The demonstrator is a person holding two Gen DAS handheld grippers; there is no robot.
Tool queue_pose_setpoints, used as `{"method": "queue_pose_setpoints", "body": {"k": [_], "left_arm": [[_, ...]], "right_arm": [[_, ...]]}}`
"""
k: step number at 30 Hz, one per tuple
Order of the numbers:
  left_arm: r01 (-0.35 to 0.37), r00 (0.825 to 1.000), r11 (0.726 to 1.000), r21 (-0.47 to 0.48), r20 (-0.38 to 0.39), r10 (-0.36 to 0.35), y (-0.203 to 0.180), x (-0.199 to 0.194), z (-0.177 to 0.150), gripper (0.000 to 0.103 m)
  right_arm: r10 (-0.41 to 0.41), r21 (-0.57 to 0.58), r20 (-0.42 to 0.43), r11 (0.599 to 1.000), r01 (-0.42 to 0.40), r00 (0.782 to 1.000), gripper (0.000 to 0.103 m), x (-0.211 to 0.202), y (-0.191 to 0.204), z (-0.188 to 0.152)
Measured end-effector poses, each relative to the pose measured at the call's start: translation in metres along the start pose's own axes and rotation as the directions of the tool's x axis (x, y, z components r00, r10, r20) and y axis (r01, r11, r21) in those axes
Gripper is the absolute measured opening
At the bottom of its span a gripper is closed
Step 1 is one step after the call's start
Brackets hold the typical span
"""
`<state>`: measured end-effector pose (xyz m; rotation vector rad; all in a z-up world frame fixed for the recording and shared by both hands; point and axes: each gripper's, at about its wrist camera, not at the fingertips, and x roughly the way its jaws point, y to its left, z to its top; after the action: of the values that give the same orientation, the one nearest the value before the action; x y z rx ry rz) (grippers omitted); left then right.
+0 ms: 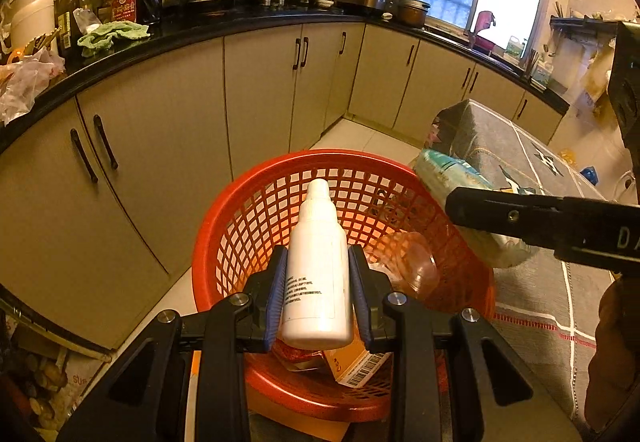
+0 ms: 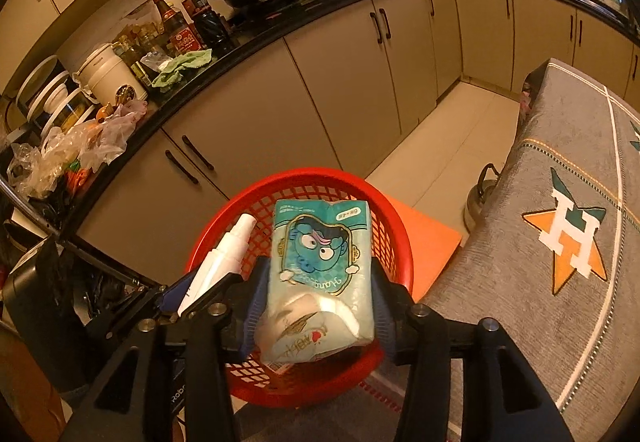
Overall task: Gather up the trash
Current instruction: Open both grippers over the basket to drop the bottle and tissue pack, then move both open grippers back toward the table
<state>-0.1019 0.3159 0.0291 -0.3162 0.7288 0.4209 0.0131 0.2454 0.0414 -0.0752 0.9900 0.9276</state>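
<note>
- White bottle (image 1: 318,266): clamped between the pads of the left gripper (image 1: 318,294), long axis pointing forward, cap end out over the red basket (image 1: 224,226).
- Tissue pack (image 2: 320,274): pinched by the right gripper (image 2: 316,306), also above the basket mouth.
- Both loads sit directly over the opening, side by side; bottle to the left of the pack.
- Judgement: letting go should drop either item in; neither hand clearly nearer.
- Basket already holds a cardboard box (image 1: 356,364) and clear plastic (image 1: 408,262).

We see the bottle (image 1: 316,266) left of the tissue pack (image 2: 320,274), both above the basket (image 1: 224,242), tabletop (image 2: 560,302) to its right
</note>
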Motion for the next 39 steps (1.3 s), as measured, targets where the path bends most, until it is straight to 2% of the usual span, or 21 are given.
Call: {"method": "queue_pose_setpoints", "body": {"k": [2,5,11,15,22,27,30,32,36,37,39], "left_arm": [[0.002,1.0,1.0,-0.004,0.002,-0.002,-0.001,-0.001,0.001,0.032],[-0.005,1.0,1.0,-0.004,0.011,0.005,-0.001,-0.004,0.002,0.04],[0.002,1.0,1.0,0.005,0.02,-0.002,-0.009,-0.012,0.001,0.041],[0.025,0.999,0.999,0.035,0.026,-0.025,-0.027,-0.02,-0.001,0.042],[0.087,0.996,0.992,0.09,0.012,-0.088,-0.071,-0.029,-0.007,0.045],[0.128,0.991,0.98,0.152,0.006,-0.13,-0.113,-0.037,-0.012,0.045],[0.147,0.989,0.97,0.191,-0.002,-0.15,-0.141,-0.042,-0.016,0.045],[0.165,0.986,0.962,0.219,-0.014,-0.166,-0.161,-0.046,-0.02,0.045],[0.176,0.984,0.942,0.285,-0.022,-0.177,-0.197,-0.055,-0.027,0.045],[0.176,0.984,0.937,0.302,-0.022,-0.178,-0.206,-0.058,-0.028,0.045],[0.181,0.983,0.925,0.333,-0.025,-0.184,-0.223,-0.062,-0.031,0.047]], "right_arm": [[0.003,0.002,0.007,1.0,-0.003,1.0,0.06,-0.002,-0.001,0.0],[0.006,-0.003,0.019,1.0,-0.006,1.0,0.06,-0.009,-0.001,0.001],[0.008,0.012,0.056,1.0,-0.008,0.998,0.06,-0.032,-0.007,-0.005],[-0.015,0.031,0.076,0.999,0.013,0.997,0.06,-0.051,-0.02,-0.015],[-0.074,0.111,0.115,0.992,0.061,0.991,0.06,-0.098,-0.063,-0.041],[-0.171,0.191,0.159,0.972,0.139,0.972,0.06,-0.145,-0.108,-0.064],[-0.224,0.281,0.19,0.945,0.166,0.956,0.06,-0.18,-0.145,-0.081],[-0.29,0.335,0.204,0.918,0.212,0.935,0.06,-0.201,-0.167,-0.089],[-0.426,0.433,0.227,0.849,0.301,0.876,0.06,-0.243,-0.205,-0.106],[-0.476,0.462,0.228,0.821,0.336,0.85,0.06,-0.255,-0.216,-0.11],[-0.545,0.491,0.206,0.776,0.396,0.813,0.06,-0.268,-0.231,-0.113]]}}
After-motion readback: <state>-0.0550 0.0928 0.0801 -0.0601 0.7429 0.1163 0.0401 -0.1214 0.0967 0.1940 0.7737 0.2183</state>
